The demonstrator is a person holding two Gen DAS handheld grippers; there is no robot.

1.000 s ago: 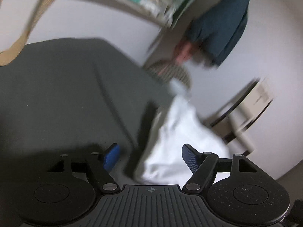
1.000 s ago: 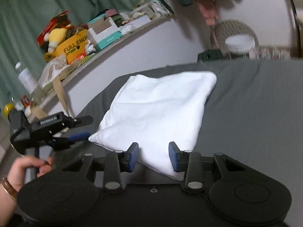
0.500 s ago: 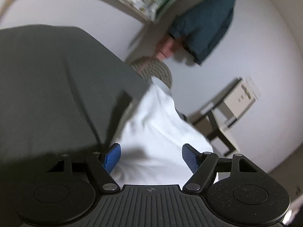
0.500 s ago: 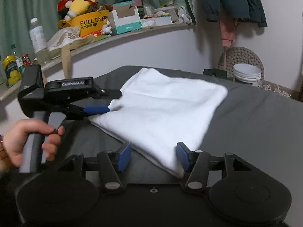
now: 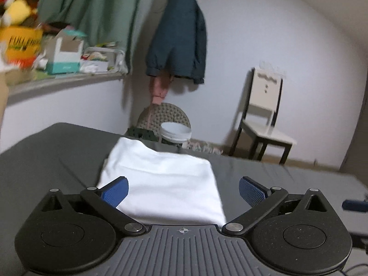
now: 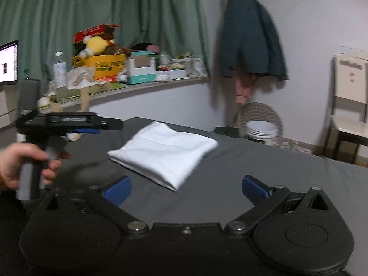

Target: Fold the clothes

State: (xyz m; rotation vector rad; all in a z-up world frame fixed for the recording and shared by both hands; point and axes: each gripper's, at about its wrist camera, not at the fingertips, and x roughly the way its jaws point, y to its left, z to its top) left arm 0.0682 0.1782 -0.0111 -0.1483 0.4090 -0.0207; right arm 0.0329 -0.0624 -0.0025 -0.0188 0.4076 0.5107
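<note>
Both grippers, left gripper (image 5: 182, 192) and right gripper (image 6: 185, 189), are gaping empty; only our right view is showing the hand (image 6: 25, 163); folded white cloth (image 6: 165, 151) is lying mid-frame amid bare grey bed (image 6: 264, 172).

Dim indoor light, cool grey cast in both wrist views. No lamp in frame; only visible glow is the monitor (image 6: 8, 62) at far left of the right view, screen blown out white. White folded cloth (image 5: 161, 181) is the brightest surface, nearly clipped, folds barely readable. Soft shadow beside the hanging jacket (image 6: 250, 34) on the wall; faint shadow behind the chair (image 5: 264, 115). Motion blur smears the shelf clutter (image 5: 20, 39) in the left view and the hand (image 6: 25, 163) in the right. Strong fisheye bending: shelf edge curves, corners vignette to black. Fine noise throughout.
</note>
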